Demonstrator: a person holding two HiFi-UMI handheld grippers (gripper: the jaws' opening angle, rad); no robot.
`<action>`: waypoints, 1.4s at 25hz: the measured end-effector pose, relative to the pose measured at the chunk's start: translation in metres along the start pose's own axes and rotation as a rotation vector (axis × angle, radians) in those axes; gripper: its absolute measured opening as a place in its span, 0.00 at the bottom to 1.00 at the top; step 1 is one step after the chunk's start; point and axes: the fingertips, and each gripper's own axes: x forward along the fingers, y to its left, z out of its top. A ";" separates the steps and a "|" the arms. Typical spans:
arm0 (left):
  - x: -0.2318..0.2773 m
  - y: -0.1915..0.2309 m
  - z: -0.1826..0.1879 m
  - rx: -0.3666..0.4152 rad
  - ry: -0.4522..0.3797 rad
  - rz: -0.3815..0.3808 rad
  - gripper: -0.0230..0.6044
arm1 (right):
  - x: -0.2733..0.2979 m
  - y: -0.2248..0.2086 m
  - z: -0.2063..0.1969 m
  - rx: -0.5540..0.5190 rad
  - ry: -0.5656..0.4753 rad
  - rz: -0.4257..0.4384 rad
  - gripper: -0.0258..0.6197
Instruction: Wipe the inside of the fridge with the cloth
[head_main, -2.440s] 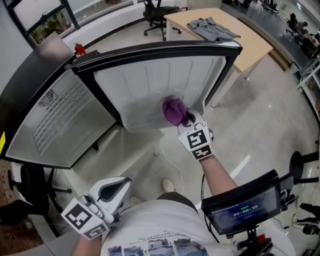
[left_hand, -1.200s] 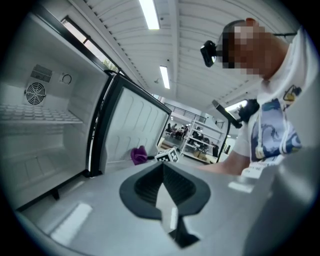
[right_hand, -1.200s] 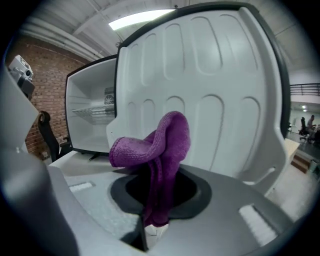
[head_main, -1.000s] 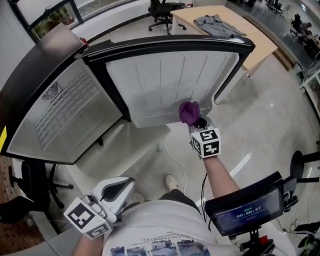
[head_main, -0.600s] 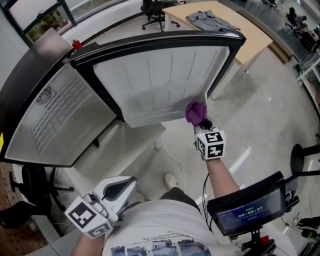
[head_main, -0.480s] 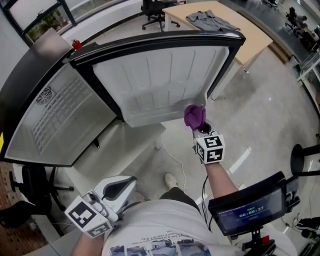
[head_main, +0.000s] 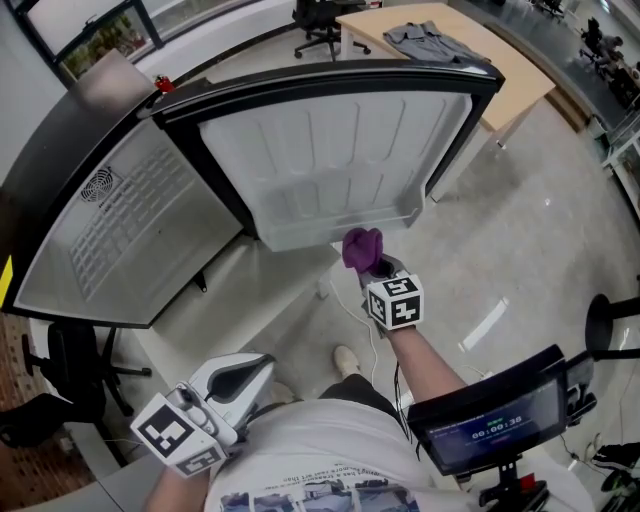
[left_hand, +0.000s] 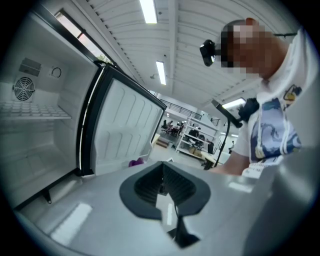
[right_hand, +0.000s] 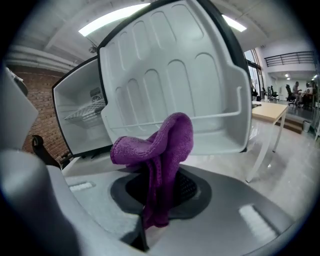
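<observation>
Just below the lower edge of the open fridge door (head_main: 330, 150), the right gripper (head_main: 376, 270) has its jaws pressed together on the purple cloth (head_main: 361, 248). The cloth bunches above the jaws and droops between them, close in front of the door's white ribbed lining and shelf rail, though whether it touches the door cannot be told. Well back from the door, low by the person's waist, the left gripper (head_main: 245, 375) has its jaws closed with nothing between them, and left of the door is the fridge (head_main: 50, 150), its white interior and wire rack (head_main: 125, 215) exposed.
</observation>
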 end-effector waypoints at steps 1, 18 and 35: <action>0.000 -0.001 0.000 0.000 0.000 0.004 0.04 | 0.006 0.009 0.001 -0.006 0.006 0.026 0.13; -0.038 0.018 -0.010 -0.034 -0.023 0.107 0.04 | 0.087 0.141 0.018 -0.089 0.079 0.328 0.13; -0.019 0.014 -0.007 -0.027 -0.014 0.064 0.04 | 0.068 0.088 0.023 0.098 0.069 0.330 0.13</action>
